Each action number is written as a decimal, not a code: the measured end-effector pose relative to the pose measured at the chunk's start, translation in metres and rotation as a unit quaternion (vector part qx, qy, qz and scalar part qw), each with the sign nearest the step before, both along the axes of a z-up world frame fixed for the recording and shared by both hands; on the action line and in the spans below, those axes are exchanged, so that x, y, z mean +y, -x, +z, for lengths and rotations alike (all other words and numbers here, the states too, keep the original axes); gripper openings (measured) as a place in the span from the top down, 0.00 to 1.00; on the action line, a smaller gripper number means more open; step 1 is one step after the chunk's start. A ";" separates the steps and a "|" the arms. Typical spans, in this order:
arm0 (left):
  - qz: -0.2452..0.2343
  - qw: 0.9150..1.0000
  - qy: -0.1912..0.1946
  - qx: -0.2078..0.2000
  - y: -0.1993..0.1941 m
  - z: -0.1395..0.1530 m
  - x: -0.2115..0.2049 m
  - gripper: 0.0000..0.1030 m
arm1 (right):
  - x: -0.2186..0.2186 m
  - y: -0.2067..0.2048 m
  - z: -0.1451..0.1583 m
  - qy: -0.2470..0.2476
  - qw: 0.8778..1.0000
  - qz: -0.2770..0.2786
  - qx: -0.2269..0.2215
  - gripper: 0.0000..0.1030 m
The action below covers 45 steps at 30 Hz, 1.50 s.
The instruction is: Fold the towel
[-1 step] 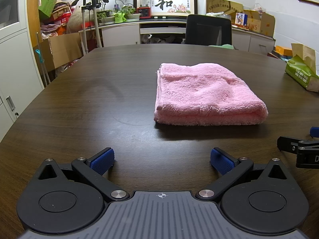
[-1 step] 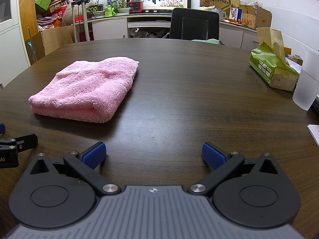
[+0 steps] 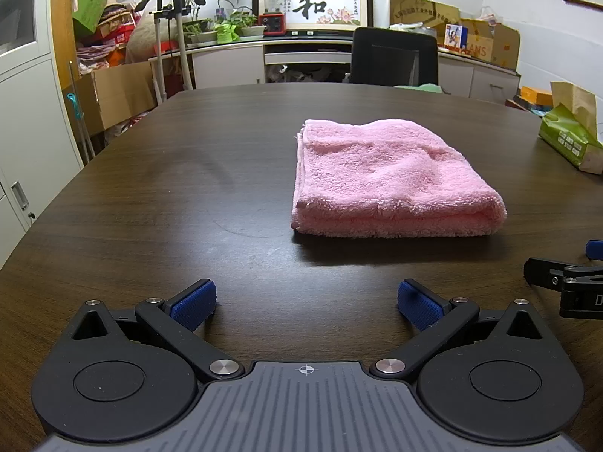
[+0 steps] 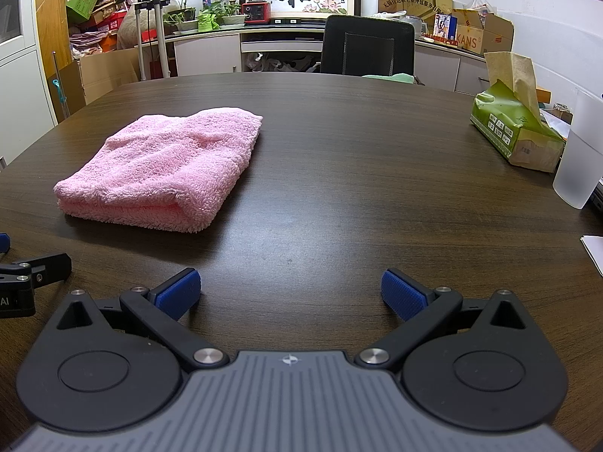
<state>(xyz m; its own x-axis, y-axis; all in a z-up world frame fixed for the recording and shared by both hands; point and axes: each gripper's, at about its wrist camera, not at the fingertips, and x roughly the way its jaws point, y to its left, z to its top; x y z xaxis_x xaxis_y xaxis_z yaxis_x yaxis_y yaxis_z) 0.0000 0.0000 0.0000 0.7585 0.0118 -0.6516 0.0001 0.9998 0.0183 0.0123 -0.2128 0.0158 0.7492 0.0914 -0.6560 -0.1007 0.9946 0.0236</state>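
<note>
Plainly, in the left wrist view the left gripper (image 3: 306,304) spreads its jaws wide and empty above the dark wooden table (image 3: 150,196) with the folded pink towel (image 3: 384,180) right of centre, while the right wrist view shows the right gripper (image 4: 290,294) equally agape, the towel at centre left.

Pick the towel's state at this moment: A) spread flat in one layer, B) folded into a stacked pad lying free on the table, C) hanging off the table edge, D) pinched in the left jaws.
B: the pink towel shows stacked layers along its near edge and lies on the table, ahead of both open grippers.
</note>
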 end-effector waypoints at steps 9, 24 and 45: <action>0.000 1.000 0.000 0.000 0.000 0.000 0.000 0.00 | 0.000 0.000 0.000 0.000 1.000 0.000 0.000 0.00; 0.000 1.000 0.000 0.000 0.000 -0.002 0.006 0.00 | 0.000 0.000 0.000 0.000 1.000 0.000 0.000 0.00; 0.025 1.000 -0.017 -0.005 -0.005 -0.004 0.029 0.00 | 0.000 0.000 0.000 0.000 1.000 0.000 0.000 0.00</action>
<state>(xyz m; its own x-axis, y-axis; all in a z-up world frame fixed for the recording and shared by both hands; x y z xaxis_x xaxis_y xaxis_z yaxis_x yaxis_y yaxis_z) 0.0046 0.0291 -0.0039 0.7626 0.0714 -0.6430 -0.0495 0.9974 0.0521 0.0121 -0.2128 0.0160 0.7492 0.0913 -0.6560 -0.1006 0.9946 0.0236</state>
